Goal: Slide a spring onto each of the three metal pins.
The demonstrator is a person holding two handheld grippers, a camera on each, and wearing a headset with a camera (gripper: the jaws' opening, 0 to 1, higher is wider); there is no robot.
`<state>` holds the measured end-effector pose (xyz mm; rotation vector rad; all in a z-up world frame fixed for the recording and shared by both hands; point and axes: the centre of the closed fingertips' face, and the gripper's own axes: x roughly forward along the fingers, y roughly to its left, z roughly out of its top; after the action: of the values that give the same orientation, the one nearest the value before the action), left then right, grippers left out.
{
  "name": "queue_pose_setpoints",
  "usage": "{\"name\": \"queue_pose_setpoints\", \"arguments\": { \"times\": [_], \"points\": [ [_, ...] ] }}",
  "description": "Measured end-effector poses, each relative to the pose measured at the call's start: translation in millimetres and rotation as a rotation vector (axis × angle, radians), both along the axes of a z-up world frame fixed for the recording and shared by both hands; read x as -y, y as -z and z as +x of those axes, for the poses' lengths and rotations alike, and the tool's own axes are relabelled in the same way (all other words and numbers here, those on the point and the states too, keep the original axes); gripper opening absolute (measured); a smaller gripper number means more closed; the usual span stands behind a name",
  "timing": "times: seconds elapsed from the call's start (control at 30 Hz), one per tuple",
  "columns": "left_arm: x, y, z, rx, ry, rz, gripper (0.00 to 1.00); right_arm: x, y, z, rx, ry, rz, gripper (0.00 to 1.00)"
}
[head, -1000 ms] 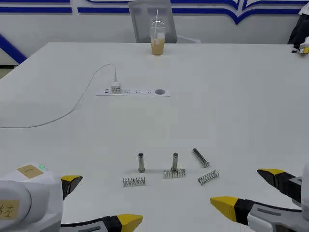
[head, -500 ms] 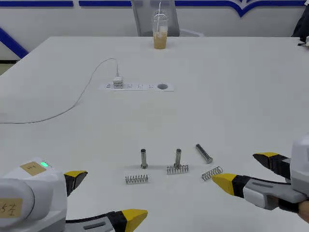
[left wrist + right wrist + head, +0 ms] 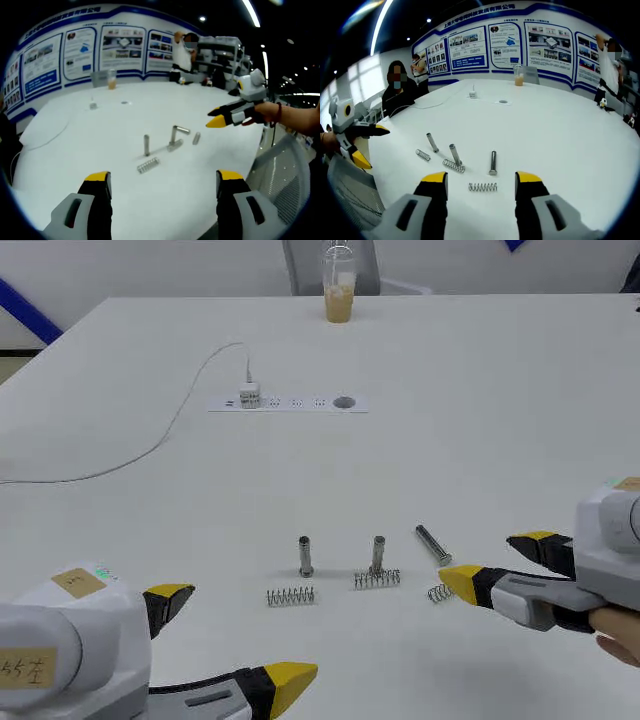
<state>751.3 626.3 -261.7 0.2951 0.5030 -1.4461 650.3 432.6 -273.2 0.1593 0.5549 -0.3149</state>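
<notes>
White tabletop w/ coiled springs, cylindrical metal pins.

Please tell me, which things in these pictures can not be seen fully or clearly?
Right spring, head view: one end hidden behind a jaw tip of the right gripper.
Cup, head view: top cut off by the upper edge.
Cable, head view: runs off the left edge; far end unseen.
Wall posters, right gripper view: text too small to read.

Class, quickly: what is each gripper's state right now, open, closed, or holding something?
Left gripper: open, holding nothing.
Right gripper: open, holding nothing; a spring lies on the table just ahead of its jaws.
</notes>
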Motion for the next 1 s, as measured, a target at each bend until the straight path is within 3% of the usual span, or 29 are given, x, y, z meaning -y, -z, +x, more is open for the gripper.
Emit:
{"name": "queue_pose_setpoints", "arguments": {
  "times": [1.0],
  "points": [
    [7.6,8.2,1.2,0.006,0.021,-0.006,0.83,24.9,33.4,48.7,-0.084,-0.051,-0.045,0.29]
  ]
}}
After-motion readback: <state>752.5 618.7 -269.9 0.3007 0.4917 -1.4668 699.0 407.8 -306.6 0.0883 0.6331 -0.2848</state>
